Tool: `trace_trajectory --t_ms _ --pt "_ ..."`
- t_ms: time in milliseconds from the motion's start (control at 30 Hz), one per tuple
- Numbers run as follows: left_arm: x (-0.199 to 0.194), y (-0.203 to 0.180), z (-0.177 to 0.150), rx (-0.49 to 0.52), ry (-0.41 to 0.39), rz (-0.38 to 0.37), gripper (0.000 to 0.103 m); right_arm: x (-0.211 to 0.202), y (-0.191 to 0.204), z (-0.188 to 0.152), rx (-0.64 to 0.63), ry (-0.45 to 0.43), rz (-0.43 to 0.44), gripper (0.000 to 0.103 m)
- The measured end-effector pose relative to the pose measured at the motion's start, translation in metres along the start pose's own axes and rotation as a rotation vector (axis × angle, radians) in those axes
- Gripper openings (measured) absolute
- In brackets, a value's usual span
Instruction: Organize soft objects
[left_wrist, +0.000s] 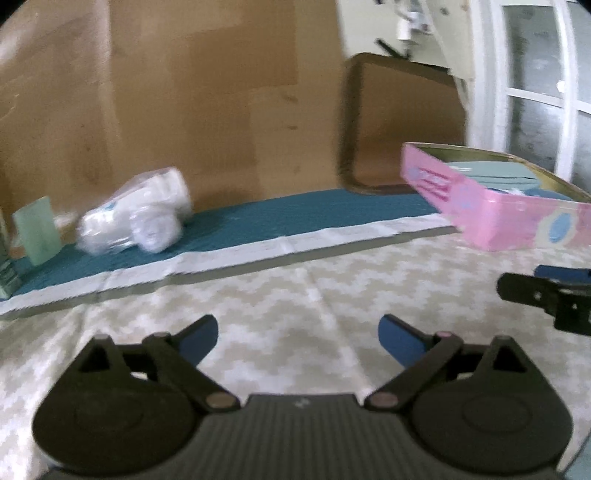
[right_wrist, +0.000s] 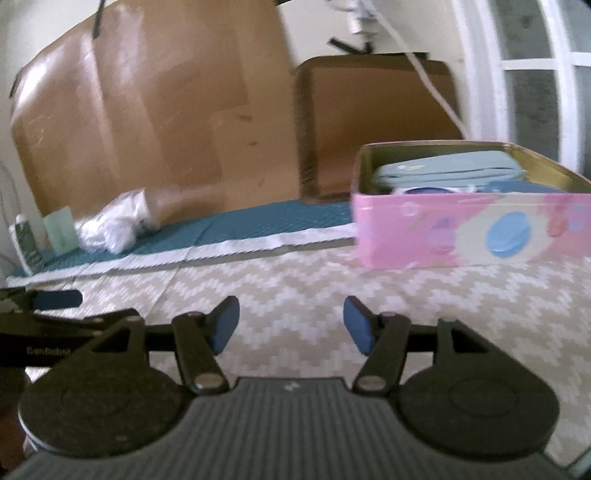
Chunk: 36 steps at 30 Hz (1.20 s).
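A pink tin box (left_wrist: 495, 218) (right_wrist: 469, 229) stands at the right on the patterned cloth, holding folded pale blue-green soft items (right_wrist: 447, 170) (left_wrist: 491, 173). A clear plastic bag of white soft items (left_wrist: 136, 218) (right_wrist: 110, 225) lies at the back left on the teal mat. My left gripper (left_wrist: 297, 338) is open and empty above the cloth. My right gripper (right_wrist: 291, 325) is open and empty, facing the box. Each gripper shows at the edge of the other's view: the right one in the left wrist view (left_wrist: 546, 291), the left one in the right wrist view (right_wrist: 48, 306).
A teal mat (left_wrist: 277, 218) with a white border runs along the back. Cardboard sheets (left_wrist: 166, 92) lean against the wall behind it. A pale green packet (left_wrist: 37, 229) and a dark bottle (right_wrist: 26, 243) stand at the far left. A window (left_wrist: 535, 74) is at the right.
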<state>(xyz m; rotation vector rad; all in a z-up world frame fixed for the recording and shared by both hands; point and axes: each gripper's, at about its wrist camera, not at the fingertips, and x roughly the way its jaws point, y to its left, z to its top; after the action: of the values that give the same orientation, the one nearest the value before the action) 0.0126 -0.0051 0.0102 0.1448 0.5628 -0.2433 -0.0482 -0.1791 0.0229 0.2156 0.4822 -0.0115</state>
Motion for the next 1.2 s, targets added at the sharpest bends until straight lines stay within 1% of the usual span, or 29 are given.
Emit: trace_trajectory --t_ms 100,167,233,300,367,433,467,533,600,667,700,733,767,800,833,933,1033,1200 --pt "0.002 0.025 -0.005 -0.011 0.003 0.053 0.097 0.012 0.015 0.001 -0.037 0.032 0.04 0.066" --pt "0.004 0.045 -0.009 -0.027 0.003 0.102 0.097 0.022 0.026 0.003 -0.063 0.06 0.078 0.066" --pt "0.007 0.07 -0.012 -0.065 0.004 0.16 0.097 0.033 0.038 0.006 -0.09 0.088 0.117 0.066" --pt "0.008 0.095 -0.013 -0.151 0.002 0.199 0.097 0.048 0.054 0.009 -0.124 0.111 0.15 0.066" --pt "0.004 0.12 -0.016 -0.265 -0.028 0.229 0.097 0.063 0.069 0.014 -0.158 0.133 0.191 0.067" --pt "0.001 0.138 -0.019 -0.378 -0.06 0.235 0.098 0.082 0.088 0.022 -0.203 0.142 0.233 0.067" --pt "0.0 0.144 -0.02 -0.419 -0.068 0.24 0.098 0.093 0.099 0.026 -0.232 0.143 0.252 0.068" --pt "-0.002 0.154 -0.023 -0.466 -0.077 0.24 0.098 0.116 0.122 0.035 -0.29 0.142 0.28 0.069" --pt "-0.001 0.159 -0.023 -0.483 -0.077 0.224 0.098 0.139 0.142 0.042 -0.324 0.147 0.289 0.069" --pt "-0.001 0.159 -0.024 -0.484 -0.079 0.209 0.098 0.156 0.154 0.044 -0.313 0.164 0.302 0.069" --pt "0.0 0.161 -0.025 -0.483 -0.082 0.204 0.098 0.162 0.159 0.042 -0.296 0.179 0.312 0.069" --pt "0.001 0.161 -0.025 -0.485 -0.084 0.195 0.098 0.169 0.162 0.039 -0.287 0.22 0.315 0.069" --pt "0.002 0.163 -0.025 -0.489 -0.087 0.184 0.098 0.169 0.164 0.04 -0.308 0.226 0.303 0.069" --pt "0.003 0.162 -0.025 -0.495 -0.089 0.179 0.098 0.166 0.163 0.04 -0.307 0.211 0.311 0.069" --pt "0.004 0.163 -0.025 -0.505 -0.088 0.176 0.098 0.165 0.162 0.039 -0.303 0.218 0.315 0.069" --pt "0.006 0.165 -0.025 -0.522 -0.08 0.17 0.098 0.165 0.154 0.041 -0.249 0.223 0.298 0.07" --pt "0.005 0.163 -0.025 -0.503 -0.083 0.176 0.097 0.159 0.143 0.04 -0.182 0.219 0.275 0.07" --pt "0.006 0.157 -0.023 -0.466 -0.073 0.19 0.098 0.12 0.121 0.026 -0.123 0.213 0.264 0.07"
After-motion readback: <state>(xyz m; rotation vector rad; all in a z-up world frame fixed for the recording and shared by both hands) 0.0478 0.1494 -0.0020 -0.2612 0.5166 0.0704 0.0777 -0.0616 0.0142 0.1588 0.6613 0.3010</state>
